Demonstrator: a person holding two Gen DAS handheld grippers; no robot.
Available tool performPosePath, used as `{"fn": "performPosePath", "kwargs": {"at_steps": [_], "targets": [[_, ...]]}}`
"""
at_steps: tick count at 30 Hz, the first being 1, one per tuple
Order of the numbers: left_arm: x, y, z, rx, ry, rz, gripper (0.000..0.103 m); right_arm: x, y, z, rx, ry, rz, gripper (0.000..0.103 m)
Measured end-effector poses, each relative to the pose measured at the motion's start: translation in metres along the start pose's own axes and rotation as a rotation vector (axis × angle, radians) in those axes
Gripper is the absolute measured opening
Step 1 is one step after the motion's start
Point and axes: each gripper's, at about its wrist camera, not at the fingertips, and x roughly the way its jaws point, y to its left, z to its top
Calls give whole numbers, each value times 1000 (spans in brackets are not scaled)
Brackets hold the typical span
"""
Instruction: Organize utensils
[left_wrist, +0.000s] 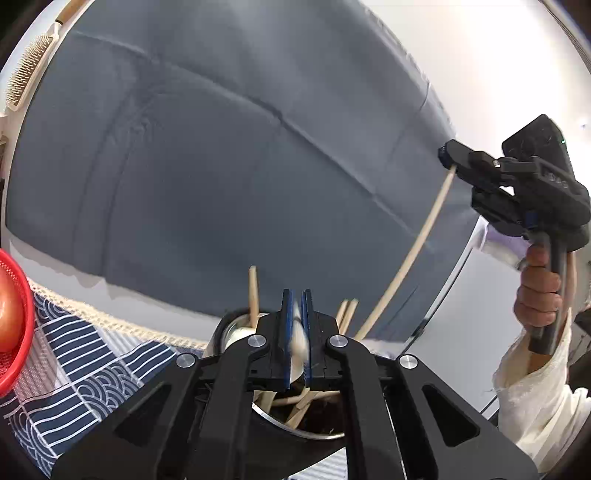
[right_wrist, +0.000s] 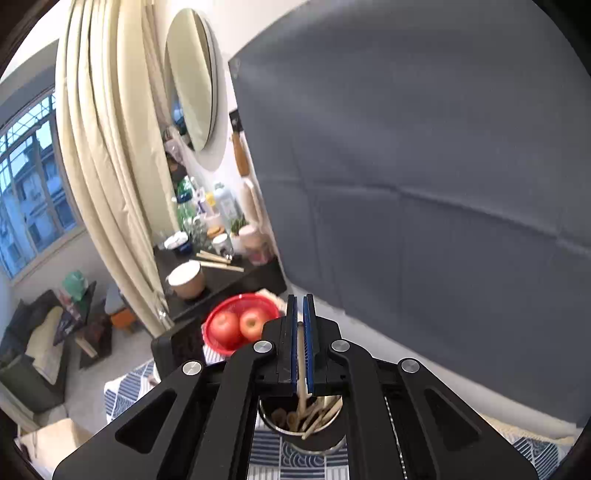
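Note:
A metal utensil cup (right_wrist: 332, 439) stands on the patterned cloth with several wooden utensils in it. In the left wrist view its rim (left_wrist: 314, 434) shows under my fingers. My left gripper (left_wrist: 297, 295) is shut on a white utensil (left_wrist: 298, 343) just above the cup. My right gripper (right_wrist: 301, 299) is shut on the top end of a long wooden stick (right_wrist: 301, 354). The stick's lower end reaches down into the cup. In the left wrist view the right gripper (left_wrist: 445, 153) is up at the right, a hand on its handle, and the wooden stick (left_wrist: 406, 258) slants down from it.
A red basket (right_wrist: 221, 314) with two apples sits left of the cup on the blue-and-white cloth (left_wrist: 92, 369). A grey padded panel (left_wrist: 221, 166) rises close behind. A dark side table (right_wrist: 221, 280) with a bowl, bottles and chopsticks stands farther left.

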Motion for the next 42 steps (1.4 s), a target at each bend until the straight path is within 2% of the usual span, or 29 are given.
{"fn": "performPosePath", "kwargs": {"at_steps": [5,10,13,16,19,22,25,26,27,28,29,30,31,32,33,37,42], "targets": [[-28,-4,12,10,-31,12,5,1,-4,-16,6,18,-1,3],[-71,-15,29,12,-58,75,5,-1,-9,-24,25,17,-7,3],[-94,-32,39,53,-72,114,5,-2,-8,-27,25,19,-4,3],[-108,-51,48,88,-36,177,5,-5,-5,-30,20,13,-3,3],[-112,-67,56,114,35,260,5,-8,-3,-33,21,8,-6,3],[-107,-76,59,122,120,275,5,-6,-2,-37,24,12,1,3],[-85,-78,58,152,233,326,6,0,-1,-41,16,28,10,7],[-74,-75,58,143,273,339,19,0,-1,-43,12,25,-1,11],[-71,-75,55,137,279,349,31,-2,-2,-46,8,17,-24,29],[-69,-75,52,138,266,373,58,-7,-3,-49,4,4,-47,42],[-69,-76,48,150,255,392,67,-12,-4,-52,0,-8,-58,66],[-69,-78,45,154,245,395,70,-17,-5,-56,-9,-22,-74,75],[-70,-78,41,145,235,382,80,-22,-5,-59,-21,-26,-96,76],[-71,-78,38,129,222,370,92,-27,-5,-64,-40,-26,-122,84],[-73,-79,35,121,203,373,95,-31,-5,-67,-52,-32,-134,88],[-78,-79,27,94,154,401,97,-45,-6,-82,-69,-43,-131,90],[-83,-84,10,104,139,436,97,-51,-8,-103,-74,-41,-150,93]]}}
